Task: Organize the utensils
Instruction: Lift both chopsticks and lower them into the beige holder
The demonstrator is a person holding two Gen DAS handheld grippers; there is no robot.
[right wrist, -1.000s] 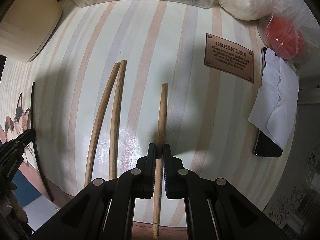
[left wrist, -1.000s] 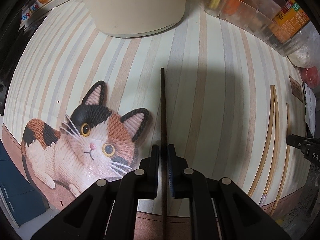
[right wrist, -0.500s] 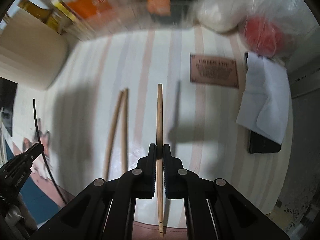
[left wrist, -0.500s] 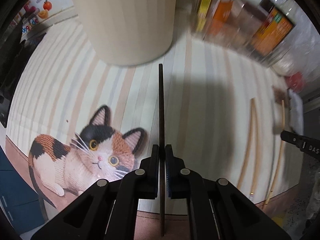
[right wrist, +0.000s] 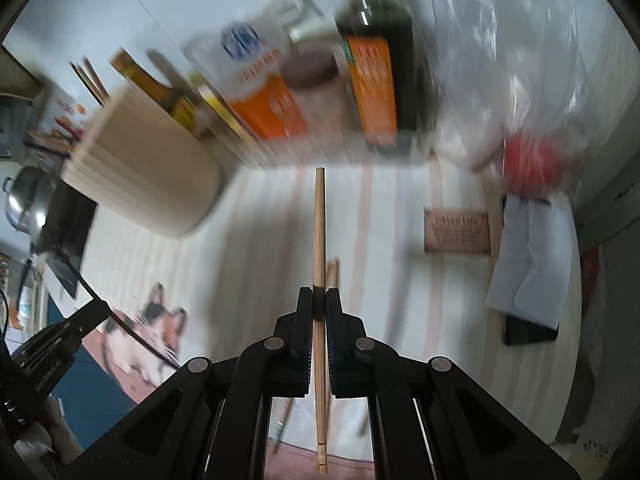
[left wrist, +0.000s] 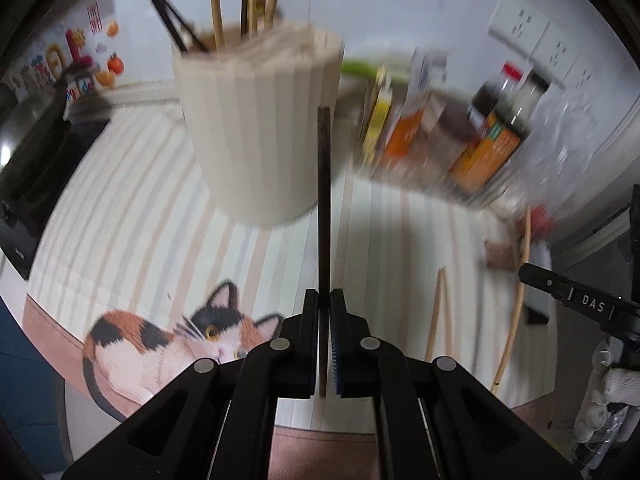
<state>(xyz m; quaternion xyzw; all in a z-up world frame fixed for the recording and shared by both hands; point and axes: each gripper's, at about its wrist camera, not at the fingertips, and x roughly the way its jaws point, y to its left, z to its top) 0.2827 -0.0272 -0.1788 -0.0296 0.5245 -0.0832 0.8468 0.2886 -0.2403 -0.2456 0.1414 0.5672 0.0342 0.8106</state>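
Observation:
My left gripper (left wrist: pixel 324 300) is shut on a dark chopstick (left wrist: pixel 323 200), held above the striped mat and pointing at a beige ribbed utensil holder (left wrist: pixel 260 136) that has several chopsticks standing in it. My right gripper (right wrist: pixel 319 300) is shut on a light wooden chopstick (right wrist: pixel 320 232), also lifted off the mat. Two light chopsticks (left wrist: pixel 438 312) still lie on the mat; they show behind my right gripper (right wrist: pixel 332 272). The holder stands at the left in the right wrist view (right wrist: pixel 144 176). The left gripper with its dark stick shows at the lower left of the right wrist view (right wrist: pixel 60 340).
A clear bin of bottles and sauce packets (left wrist: pixel 452 140) lines the wall behind. A brown plaque (right wrist: pixel 456 232), white paper over a phone (right wrist: pixel 532 272) and a bag with something red (right wrist: pixel 532 164) lie right. A cat picture (left wrist: pixel 180 344) marks the mat's near left. A black stove (left wrist: pixel 36 160) is far left.
Both grippers have lifted their chopsticks off the mat and tilted up towards the holder and the wall. The views are blurred from the motion.

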